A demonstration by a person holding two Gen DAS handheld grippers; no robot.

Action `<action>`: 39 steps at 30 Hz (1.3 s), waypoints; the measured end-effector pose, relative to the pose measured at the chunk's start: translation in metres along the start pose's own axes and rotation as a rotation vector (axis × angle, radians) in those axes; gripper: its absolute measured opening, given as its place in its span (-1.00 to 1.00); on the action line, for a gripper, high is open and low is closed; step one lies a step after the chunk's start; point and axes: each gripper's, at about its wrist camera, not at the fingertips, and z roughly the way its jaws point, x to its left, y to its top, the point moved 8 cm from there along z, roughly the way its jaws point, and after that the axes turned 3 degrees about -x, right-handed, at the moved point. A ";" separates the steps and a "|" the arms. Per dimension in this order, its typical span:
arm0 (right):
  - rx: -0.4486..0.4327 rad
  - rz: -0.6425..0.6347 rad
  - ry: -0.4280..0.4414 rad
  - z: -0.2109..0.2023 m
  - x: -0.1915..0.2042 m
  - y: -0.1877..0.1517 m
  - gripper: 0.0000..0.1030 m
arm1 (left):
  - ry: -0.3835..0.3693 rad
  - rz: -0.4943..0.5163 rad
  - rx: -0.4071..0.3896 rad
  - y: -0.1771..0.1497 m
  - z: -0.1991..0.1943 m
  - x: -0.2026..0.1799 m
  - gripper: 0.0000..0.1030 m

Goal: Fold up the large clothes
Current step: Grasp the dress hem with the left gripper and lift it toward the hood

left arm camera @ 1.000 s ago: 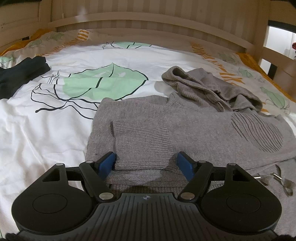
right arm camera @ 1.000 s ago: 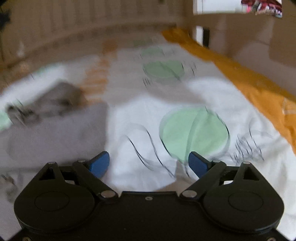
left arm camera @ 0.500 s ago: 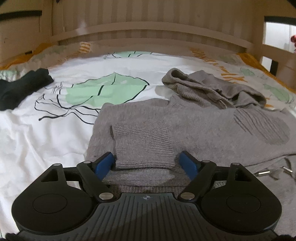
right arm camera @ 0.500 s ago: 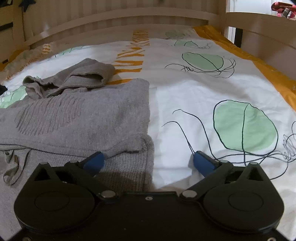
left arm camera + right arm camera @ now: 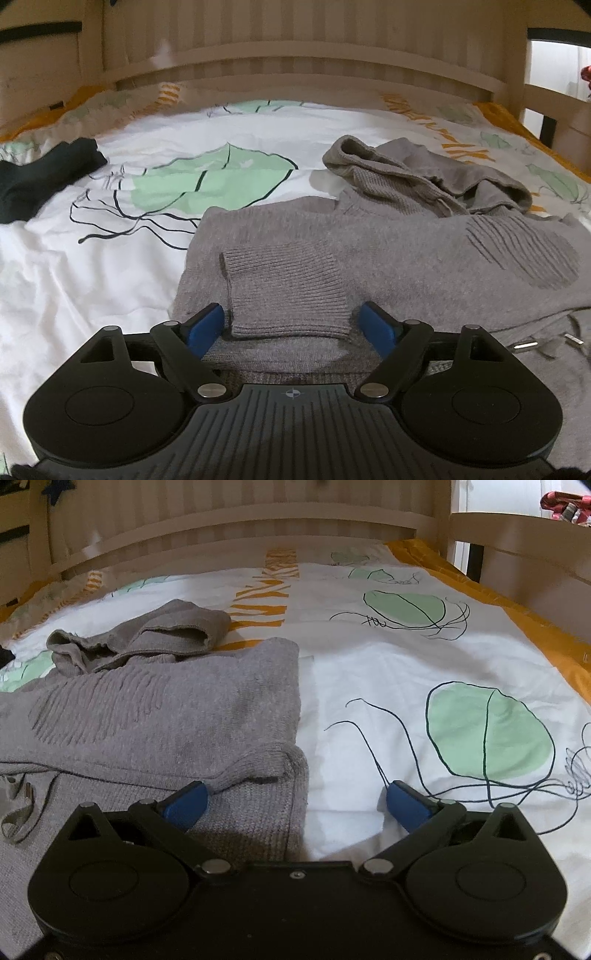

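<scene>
A grey knit sweater (image 5: pixel 388 251) lies spread on the leaf-print duvet (image 5: pixel 92 258) of the bed, its hood bunched at the upper right of the left wrist view and a ribbed cuff (image 5: pixel 284 291) folded across its body. The left gripper (image 5: pixel 291 325) has jaws spread either side of that cuff, having just widened, not pinching it. The right gripper (image 5: pixel 295 805), jaws likewise just opened wide, sits at the sweater's lower right corner (image 5: pixel 266 775), gripping nothing.

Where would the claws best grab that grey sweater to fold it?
Probably at the near hem of the grey sweater: the left claw by the folded-in ribbed cuff, the right claw at the near right corner, both coming from the near edge, where the cloth lies flat.
</scene>
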 end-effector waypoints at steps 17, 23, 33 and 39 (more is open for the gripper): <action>-0.049 -0.083 0.166 -0.012 0.040 0.115 0.63 | -0.159 0.107 -0.046 0.125 0.011 -0.021 0.56; -0.063 -0.221 0.144 0.046 0.070 0.131 0.54 | -0.137 0.238 -0.024 0.131 0.073 -0.050 0.56; -0.006 -0.316 0.107 0.113 0.080 0.131 0.54 | -0.089 0.278 0.046 0.124 0.128 -0.049 0.56; -0.007 -0.255 0.215 0.119 0.090 0.145 -0.52 | -0.040 0.198 -0.001 0.131 0.126 -0.029 0.50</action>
